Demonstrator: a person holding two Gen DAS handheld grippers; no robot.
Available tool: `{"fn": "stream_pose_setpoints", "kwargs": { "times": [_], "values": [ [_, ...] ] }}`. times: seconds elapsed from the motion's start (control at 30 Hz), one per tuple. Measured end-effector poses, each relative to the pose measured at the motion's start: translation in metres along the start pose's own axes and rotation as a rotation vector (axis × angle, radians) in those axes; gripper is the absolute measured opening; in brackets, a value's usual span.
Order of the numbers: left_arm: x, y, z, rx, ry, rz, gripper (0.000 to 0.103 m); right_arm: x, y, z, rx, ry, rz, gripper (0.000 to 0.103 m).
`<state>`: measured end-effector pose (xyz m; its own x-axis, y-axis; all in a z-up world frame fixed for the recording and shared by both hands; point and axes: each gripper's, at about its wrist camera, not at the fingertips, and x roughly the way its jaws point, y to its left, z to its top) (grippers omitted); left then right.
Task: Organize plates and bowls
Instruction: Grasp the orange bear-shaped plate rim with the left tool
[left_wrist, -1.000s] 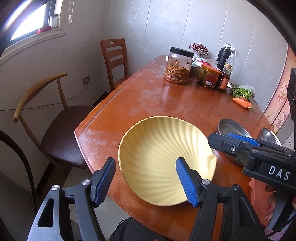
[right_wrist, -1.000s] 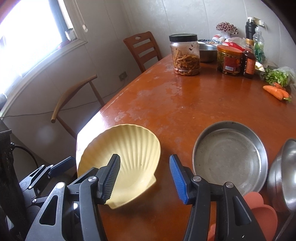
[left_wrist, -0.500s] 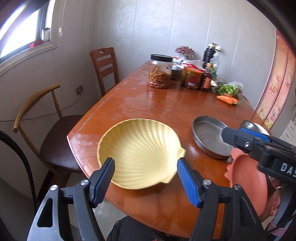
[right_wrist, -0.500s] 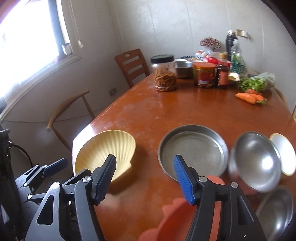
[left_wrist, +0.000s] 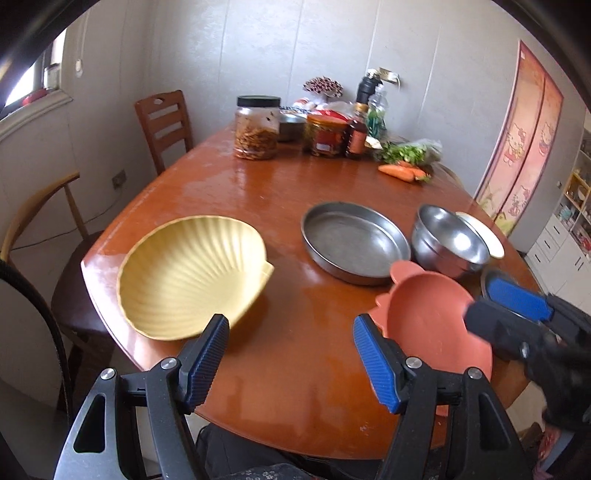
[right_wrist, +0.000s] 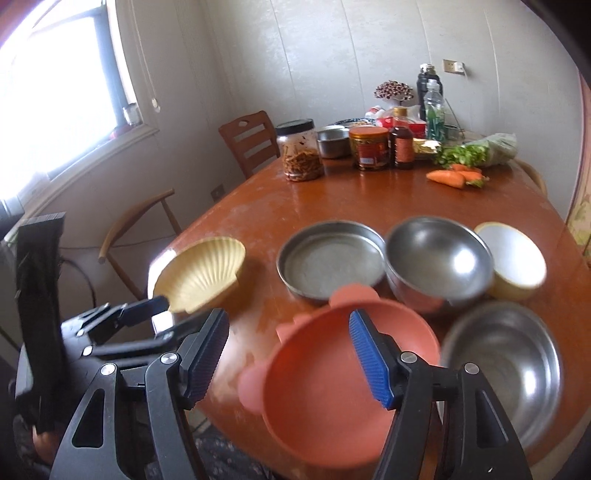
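A yellow shell-shaped plate lies on the table's left front corner. To its right stand a flat steel pan, a steel bowl and a cream bowl. A coral bowl with ears sits near the front edge, a second steel bowl beside it. My left gripper is open over bare table between plate and coral bowl. My right gripper hangs over the coral bowl, jaws opening, pads pressing on nothing.
The brown wooden table carries jars, bottles, greens and carrots at its far end. Two chairs stand along the left side under a window. A person's lap shows below the front edge.
The right gripper has let go of the shell plate, which now lies flat, and moved right over the coral bowl with wider jaws. The left gripper drew back and right.
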<state>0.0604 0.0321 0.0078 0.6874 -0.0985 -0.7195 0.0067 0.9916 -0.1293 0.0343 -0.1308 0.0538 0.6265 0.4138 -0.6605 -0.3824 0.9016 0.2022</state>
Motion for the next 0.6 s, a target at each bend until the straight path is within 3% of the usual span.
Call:
{"fn": "stream_pose_setpoints", "kwargs": {
  "times": [0.3,0.43,0.6],
  "values": [
    [0.015,-0.028,-0.007,0.040,0.047,-0.047,0.069,-0.020,-0.031,-0.057,0.122,0.044,-0.016,0.070],
    [0.024,-0.038,-0.009,0.053,0.084,-0.098,0.069,-0.018,-0.035,-0.071,0.149,0.075,-0.019,0.070],
    [0.036,-0.049,-0.004,0.075,0.095,-0.094,0.069,-0.018,-0.040,-0.078,0.182,0.069,-0.034,0.070]
  ]
}}
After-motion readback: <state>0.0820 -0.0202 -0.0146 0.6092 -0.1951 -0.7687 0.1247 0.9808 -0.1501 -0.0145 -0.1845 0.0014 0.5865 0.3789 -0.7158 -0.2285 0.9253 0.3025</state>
